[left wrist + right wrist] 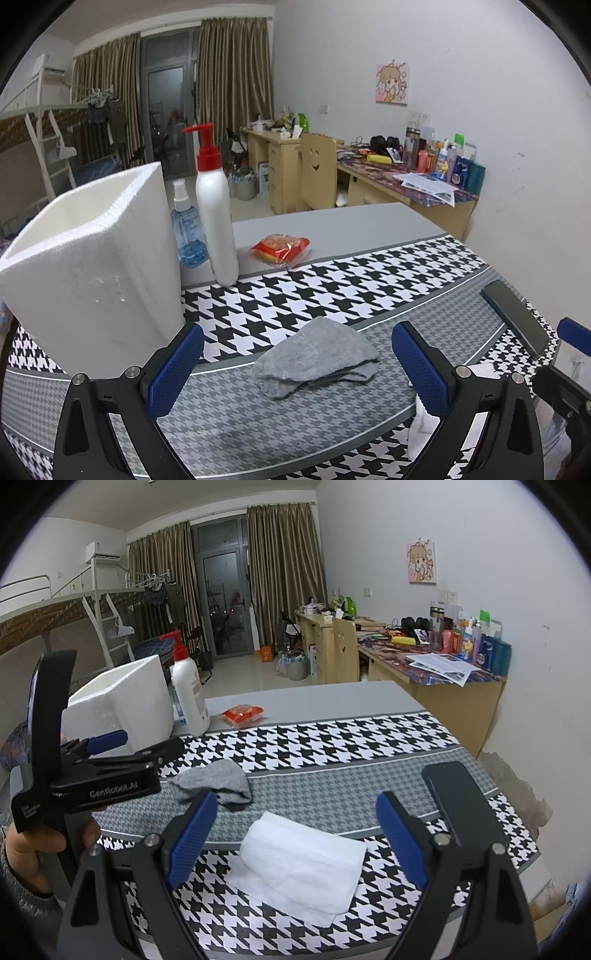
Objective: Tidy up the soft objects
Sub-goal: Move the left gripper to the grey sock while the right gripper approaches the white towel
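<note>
A crumpled grey sock [317,358] lies on the houndstooth tablecloth [332,288]. My left gripper [298,332] hovers open just above and in front of it, its blue pads [177,369] apart to either side. A folded white towel [303,864] lies near the table's front edge. Over it my right gripper [297,799] stands open, holding nothing. The right wrist view shows the left gripper [153,740] from the side, held by a hand, with the grey sock [214,782] beside it. A white foam box [92,266] stands open-topped at the left.
Behind the box stand a white pump bottle [216,221] and a blue spray bottle [186,229]. A red snack packet [280,249] lies further back. A dark phone [454,797] rests at the right edge. Cluttered desks line the far wall.
</note>
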A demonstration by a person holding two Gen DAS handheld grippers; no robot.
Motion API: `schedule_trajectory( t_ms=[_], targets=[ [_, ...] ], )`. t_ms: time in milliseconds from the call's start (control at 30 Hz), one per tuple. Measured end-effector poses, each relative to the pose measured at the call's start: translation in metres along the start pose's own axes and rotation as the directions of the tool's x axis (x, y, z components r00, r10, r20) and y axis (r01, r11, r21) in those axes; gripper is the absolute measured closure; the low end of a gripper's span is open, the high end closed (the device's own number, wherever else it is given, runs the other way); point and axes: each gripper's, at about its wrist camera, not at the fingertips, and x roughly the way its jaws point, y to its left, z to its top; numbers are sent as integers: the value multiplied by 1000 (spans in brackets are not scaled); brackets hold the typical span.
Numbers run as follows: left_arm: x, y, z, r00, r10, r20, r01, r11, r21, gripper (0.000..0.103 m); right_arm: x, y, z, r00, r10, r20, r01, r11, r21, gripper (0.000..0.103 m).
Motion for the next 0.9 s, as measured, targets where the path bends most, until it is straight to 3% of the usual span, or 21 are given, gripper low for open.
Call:
schedule_trajectory(
  t_ms=[900],
  targets=[
    [53,-9,-9,989,-10,-147,7,1000,-20,1,25,-6,-26,994,7,-107,-8,1000,-1,12]
  ],
)
